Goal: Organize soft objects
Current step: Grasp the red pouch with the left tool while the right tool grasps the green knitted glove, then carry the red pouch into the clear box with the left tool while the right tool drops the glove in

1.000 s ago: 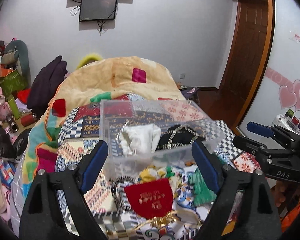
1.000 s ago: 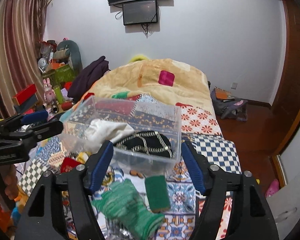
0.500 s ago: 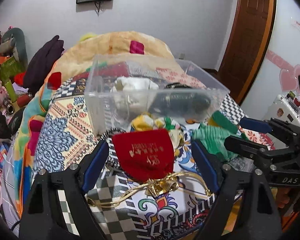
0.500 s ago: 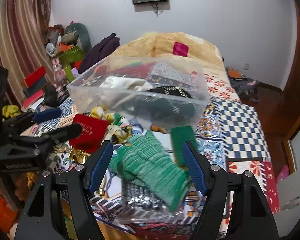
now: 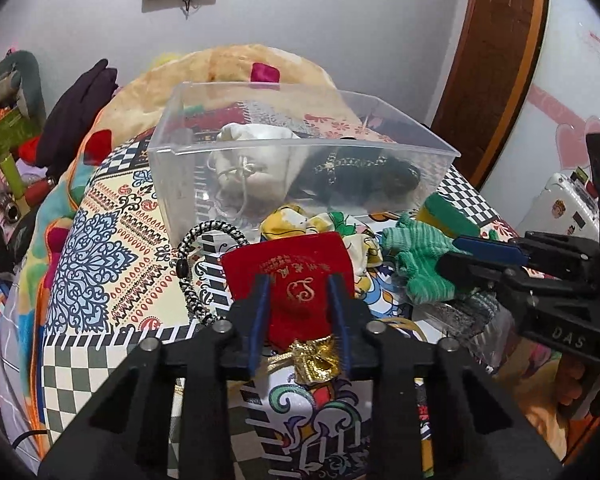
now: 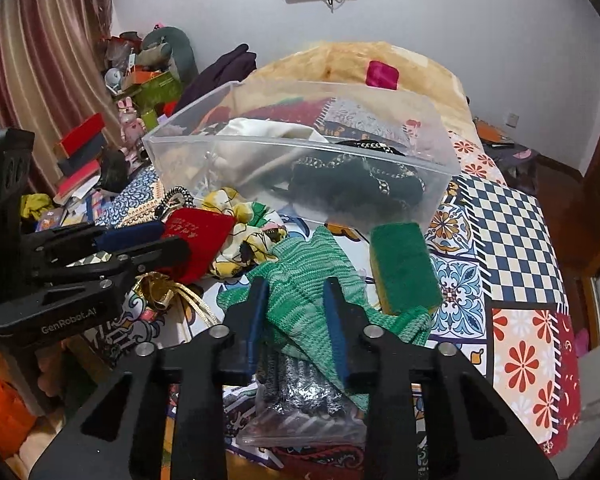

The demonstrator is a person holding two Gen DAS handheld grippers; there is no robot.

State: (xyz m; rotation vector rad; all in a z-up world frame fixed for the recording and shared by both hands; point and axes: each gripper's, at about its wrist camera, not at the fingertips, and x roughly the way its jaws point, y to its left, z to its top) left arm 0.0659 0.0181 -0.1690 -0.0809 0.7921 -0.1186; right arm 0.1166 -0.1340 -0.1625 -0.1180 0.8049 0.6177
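Note:
A clear plastic box (image 5: 300,148) stands on the bed with a white pouch (image 5: 252,160) and a black chained bag (image 5: 360,176) inside. In front of it lie a red velvet pouch (image 5: 296,276), a yellow patterned cloth (image 5: 332,228), a green knit cloth (image 6: 304,280) and a green sponge (image 6: 404,264). My left gripper (image 5: 300,292) has closed around the red pouch. My right gripper (image 6: 296,308) has closed around the green knit cloth. The box also shows in the right wrist view (image 6: 300,160).
A black-and-white braided cord (image 5: 192,264) lies left of the red pouch. A clear bag of grey fabric (image 6: 300,400) lies under the green cloth. Clutter and boxes (image 6: 84,152) stand left of the bed; a wooden door (image 5: 496,52) is at the right.
Both grippers moved down and forward onto the items in front of the box. Both jaws narrowed, the left around the red pouch, the right around the green knit cloth.

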